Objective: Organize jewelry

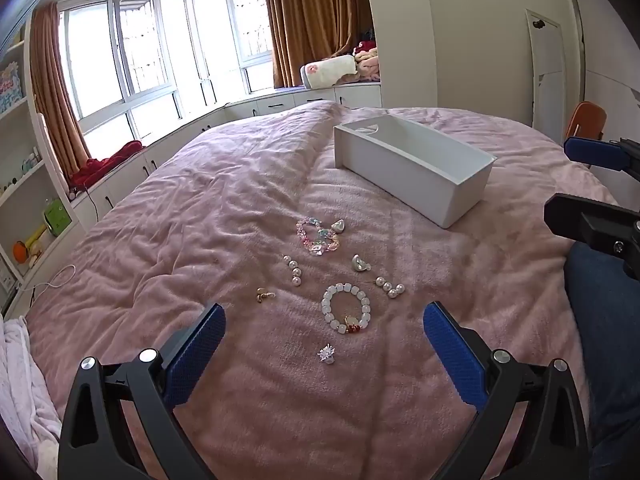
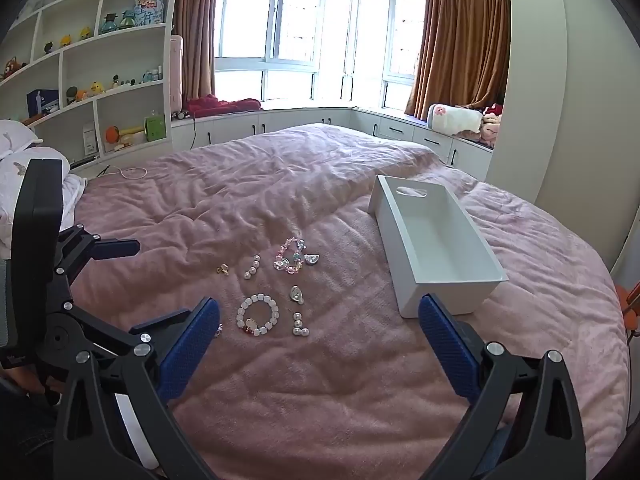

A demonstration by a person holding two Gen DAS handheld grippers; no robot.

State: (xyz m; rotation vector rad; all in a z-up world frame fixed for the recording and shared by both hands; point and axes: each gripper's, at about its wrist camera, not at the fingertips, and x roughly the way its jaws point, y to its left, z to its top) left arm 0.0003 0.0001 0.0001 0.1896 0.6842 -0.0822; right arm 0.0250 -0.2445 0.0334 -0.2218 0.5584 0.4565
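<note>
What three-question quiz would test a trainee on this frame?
1. True or false: the white box already holds jewelry.
2. Which lies nearest the left gripper: A) white bracelet B) colourful bracelet C) gold piece?
3. Fill in: both grippers, including the right gripper, are ____.

Key: 1 false, it looks empty; 2 A; 3 open.
</note>
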